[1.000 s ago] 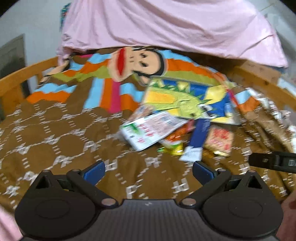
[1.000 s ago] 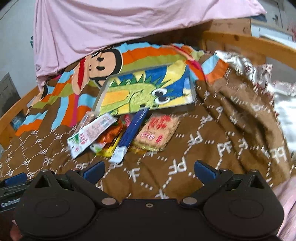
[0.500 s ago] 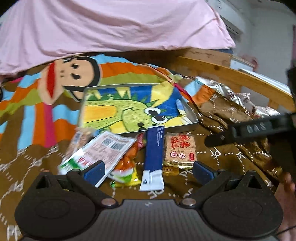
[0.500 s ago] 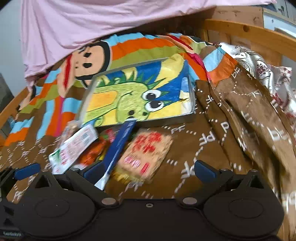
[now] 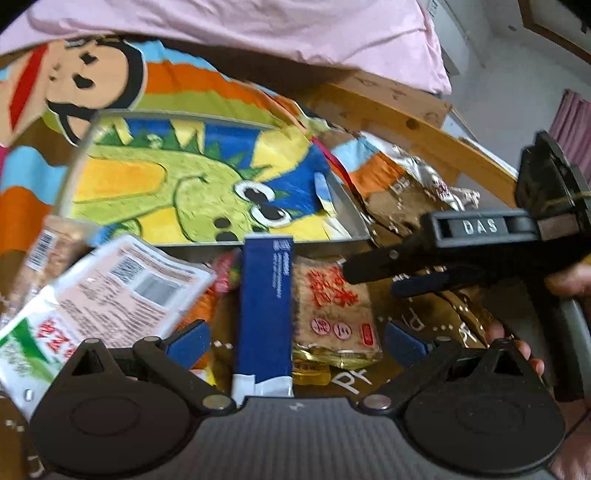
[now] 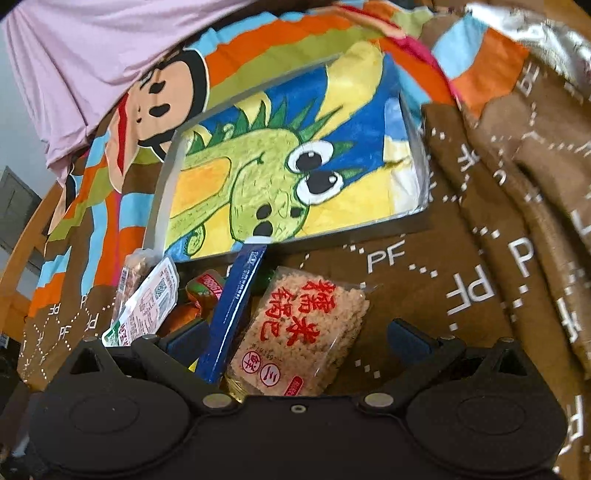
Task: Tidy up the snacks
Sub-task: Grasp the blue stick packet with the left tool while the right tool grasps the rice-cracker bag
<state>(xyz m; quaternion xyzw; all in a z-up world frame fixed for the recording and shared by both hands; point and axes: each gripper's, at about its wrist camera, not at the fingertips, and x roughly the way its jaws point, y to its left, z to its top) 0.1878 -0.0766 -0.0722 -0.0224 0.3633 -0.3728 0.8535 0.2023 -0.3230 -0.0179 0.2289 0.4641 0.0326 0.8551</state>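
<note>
Several snack packs lie in a heap on a brown blanket, just in front of a shallow metal tray (image 6: 354, 230) lined with a dinosaur picture. A long blue pack (image 5: 264, 306) (image 6: 236, 302) and a rice cracker pack (image 5: 332, 306) (image 6: 303, 332) with red writing lie between the fingers of both grippers. A white and pink pack (image 5: 122, 288) (image 6: 147, 299) lies at the left, over orange wrappers (image 6: 181, 314). My left gripper (image 5: 295, 343) is open above the blue pack. My right gripper (image 6: 297, 339) (image 5: 373, 275) is open over the cracker pack.
A wooden bed rail (image 5: 406, 122) runs behind the tray at the right. A pink sheet (image 5: 258, 26) hangs at the back. Crinkled silver foil (image 5: 424, 173) lies right of the tray. A hand (image 5: 517, 350) holds the right gripper. Folded blanket (image 6: 517, 184) rises at the right.
Both grippers have come much closer to the snack pile. The left view has swung right, and the right gripper now reaches in over the cracker pack.
</note>
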